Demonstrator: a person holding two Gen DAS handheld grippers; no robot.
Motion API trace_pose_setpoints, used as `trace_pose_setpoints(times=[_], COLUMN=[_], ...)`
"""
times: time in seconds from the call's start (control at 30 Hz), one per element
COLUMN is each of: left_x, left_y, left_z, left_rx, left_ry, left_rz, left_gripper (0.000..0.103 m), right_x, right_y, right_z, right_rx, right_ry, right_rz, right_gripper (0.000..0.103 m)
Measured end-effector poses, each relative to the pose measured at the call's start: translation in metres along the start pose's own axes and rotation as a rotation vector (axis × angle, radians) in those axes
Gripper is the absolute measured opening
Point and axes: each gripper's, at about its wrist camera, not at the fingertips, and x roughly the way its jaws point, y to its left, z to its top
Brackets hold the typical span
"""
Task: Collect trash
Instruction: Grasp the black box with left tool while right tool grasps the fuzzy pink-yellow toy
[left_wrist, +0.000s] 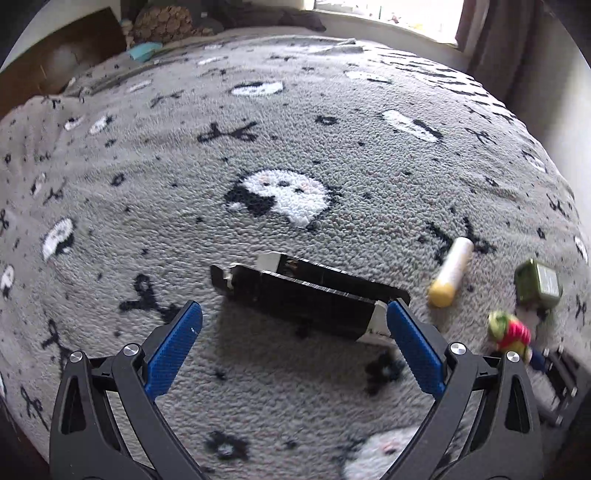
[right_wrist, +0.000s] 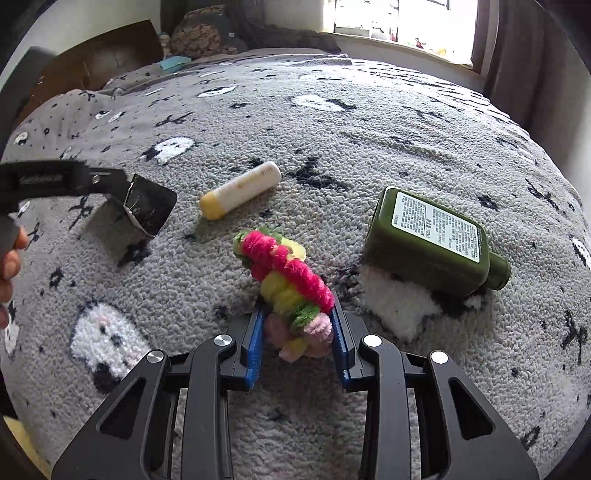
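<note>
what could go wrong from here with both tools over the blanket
1. The right tool pinches only the near end of the fuzzy pipe-cleaner bundle; the soft bundle may slip out or snag the blanket when lifted.
2. The left tool is open, with the black carton at an angle by its right finger; closing could push it aside.

The blanket (right_wrist: 332, 147) is showing grey pile with black-and-white motifs. The chenille bundle (right_wrist: 288, 280) is showing pink, yellow and green. The bottle (right_wrist: 424, 251) is showing dark green with a white label.
</note>
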Motion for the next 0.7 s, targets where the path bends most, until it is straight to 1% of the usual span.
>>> trace_pose_setpoints(times=[0.07, 0.2, 0.27, 0.3, 0.33, 0.37, 0.47, 0.53, 0.6, 0.7], left_x=[0.009, 0.034, 0.043, 0.048, 0.051, 0.053, 0.051, 0.046, 0.04, 0.031], left_y=[-0.003, -0.008, -0.006, -0.006, -0.005, -0.005, -0.007, -0.01, -0.012, -0.012], left_z=[0.007, 0.015, 0.014, 0.013, 0.012, 0.011, 0.009, 0.008, 0.003, -0.007], left_rx=[-0.02, -0.047, -0.07, -0.079, -0.084, -0.087, -0.064, -0.031, 0.001, 0.032], left_ry=[0.028, 0.089, 0.105, 0.113, 0.12, 0.112, 0.094, 0.084, 0.077, 0.065], left_rz=[-0.004, 0.047, 0.031, 0.012, -0.001, -0.002, -0.011, -0.023, -0.03, -0.061], left_gripper=[0.095, 0.095, 0.092, 0.082, 0.078, 0.077, 0.068, 0.053, 0.045, 0.042], right_x=[-0.004, -0.009, -0.009, -0.01, -0.01, -0.01, -0.011, -0.013, -0.015, -0.021], right_y=[0.002, 0.002, 0.002, 0.003, 0.003, 0.002, 0.0, 0.0, 0.0, 0.002], right_z=[-0.003, -0.002, -0.001, 0.0, 0.0, -0.001, -0.002, -0.004, -0.006, -0.009], right_rx=[-0.019, -0.016, -0.022, -0.026, -0.028, -0.028, -0.026, -0.026, -0.018, -0.014], right_ry=[0.004, -0.013, -0.021, -0.024, -0.024, -0.021, -0.014, -0.016, -0.018, -0.02], right_rz=[0.013, 0.031, 0.032, 0.033, 0.034, 0.034, 0.036, 0.033, 0.033, 0.036], right_gripper=[0.032, 0.032, 0.032, 0.032, 0.032, 0.032, 0.032, 0.032, 0.032, 0.032])
